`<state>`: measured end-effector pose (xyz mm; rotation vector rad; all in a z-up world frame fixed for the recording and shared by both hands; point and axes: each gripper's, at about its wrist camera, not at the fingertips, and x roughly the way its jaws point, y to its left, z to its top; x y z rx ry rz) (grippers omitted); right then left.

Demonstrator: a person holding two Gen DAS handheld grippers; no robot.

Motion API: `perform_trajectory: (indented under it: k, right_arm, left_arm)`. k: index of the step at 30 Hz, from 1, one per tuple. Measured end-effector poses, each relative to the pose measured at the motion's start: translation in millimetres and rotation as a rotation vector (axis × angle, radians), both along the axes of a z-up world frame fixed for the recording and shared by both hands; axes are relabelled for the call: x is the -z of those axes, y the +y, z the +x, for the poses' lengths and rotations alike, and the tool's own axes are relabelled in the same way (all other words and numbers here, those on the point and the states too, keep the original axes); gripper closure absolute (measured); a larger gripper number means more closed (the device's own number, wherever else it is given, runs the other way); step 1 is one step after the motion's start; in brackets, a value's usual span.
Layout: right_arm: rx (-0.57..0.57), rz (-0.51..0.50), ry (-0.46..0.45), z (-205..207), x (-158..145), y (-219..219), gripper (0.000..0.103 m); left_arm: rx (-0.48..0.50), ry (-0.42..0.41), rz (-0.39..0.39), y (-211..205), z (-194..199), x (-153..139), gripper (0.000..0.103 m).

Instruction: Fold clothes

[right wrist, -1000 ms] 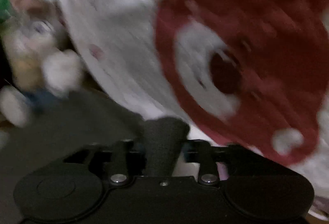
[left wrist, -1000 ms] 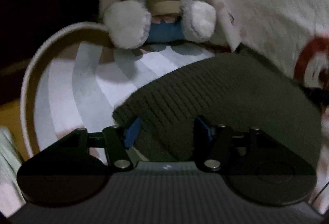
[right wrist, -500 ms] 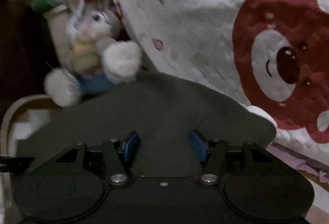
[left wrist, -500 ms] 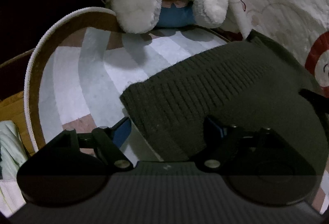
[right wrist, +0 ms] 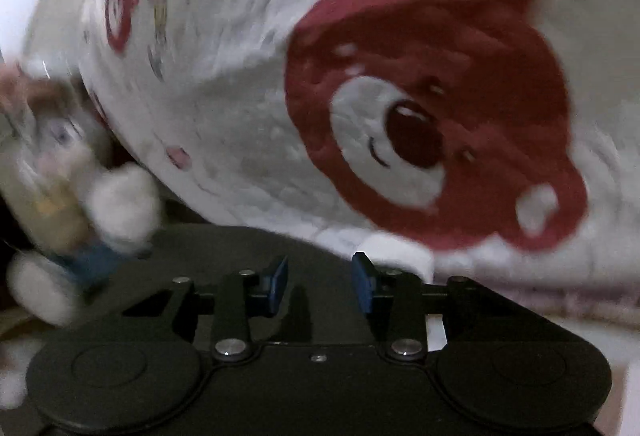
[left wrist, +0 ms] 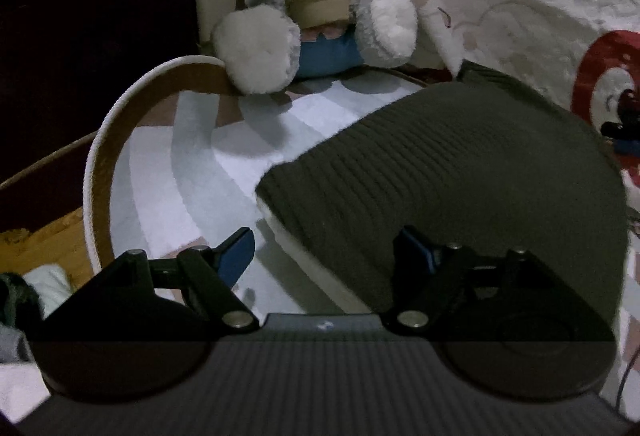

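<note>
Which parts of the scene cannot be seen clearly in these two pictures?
- Dark knit garment: left wrist view, its near part is hidden behind the left tool, so the fold cannot be judged whole.
- Plush rabbit: right wrist view, smeared by motion blur.
- Bear blanket: right wrist view, cut off by the frame edge.
- Pale bundle: left wrist view, too dark and cut off to identify.

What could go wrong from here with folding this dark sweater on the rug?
1. Both the left gripper and the right gripper are open and hold nothing, so the sweater may slump out of its fold.
2. The stuffed bunny sits close behind the sweater; a wide sweep could knock it over.
3. The right wrist view is blurred, so aiming that gripper at an edge could miss.
</note>
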<state>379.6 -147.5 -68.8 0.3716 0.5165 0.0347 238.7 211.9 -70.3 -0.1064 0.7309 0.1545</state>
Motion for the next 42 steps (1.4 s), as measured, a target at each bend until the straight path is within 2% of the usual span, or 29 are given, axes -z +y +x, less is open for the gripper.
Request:
perform_trajectory:
  k: [4,6,9,11,13,14,18,23,27,33,35,39,42]
  right_arm:
    - [-0.160,0.168,-0.051,-44.9,13.1,-6.8,0.061]
    - [-0.207,0.172,-0.058,-65.6,16.3,5.2,0.060]
    - [-0.230,0.201,-0.058,-103.2,25.0,14.7,0.059]
    - [-0.253,0.188,-0.056,-122.0,27.1,11.4,0.054]
    - [-0.277,0.175,-0.055,-140.7,29.2,7.9,0.040]
    - [-0.289,0.168,-0.054,-150.1,30.2,6.2,0.040]
    - [-0.337,0.142,-0.050,-187.5,34.3,-0.7,0.040]
    - [-0.397,0.109,-0.045,-234.3,39.3,-9.4,0.040]
    - [-0.356,-0.062,-0.089,-268.7,10.1,-21.1,0.039]
    - [-0.299,-0.108,-0.108,-313.8,-22.1,-53.3,0.038]
    - [-0.285,-0.160,-0.102,-332.4,-30.4,-58.6,0.038]
    - [-0.282,-0.202,-0.095,-367.2,-43.5,-65.5,0.038]
    - [-0.281,-0.207,-0.089,-392.4,-49.0,-69.4,0.037]
  left_arm:
    - [0.049,-0.002,0.055,-25.6,-24.9,-4.0,0.025]
    - [0.071,-0.011,0.078,-42.7,-39.0,-4.4,0.025]
    - [0.098,0.030,0.092,-66.0,-52.6,-3.4,0.025]
    - [0.113,0.037,0.090,-78.3,-64.1,-7.5,0.024]
    - [0.105,0.004,0.065,-85.9,-77.9,-14.1,0.024]
    - [0.088,-0.028,0.055,-90.9,-86.3,-18.5,0.021]
    - [0.068,-0.069,0.050,-111.4,-107.5,-29.4,0.018]
    - [0.122,-0.011,0.049,-144.5,-129.2,-34.5,0.014]
    - [0.159,-0.021,0.036,-166.6,-156.3,-40.6,0.004]
    - [0.182,0.017,0.080,-198.2,-185.4,-56.3,0.004]
    - [0.203,0.027,0.097,-207.6,-196.1,-61.9,0.004]
    - [0.223,0.027,0.135,-222.3,-222.0,-68.3,0.004]
    - [0.226,0.034,0.124,-228.2,-237.6,-71.4,0.004]
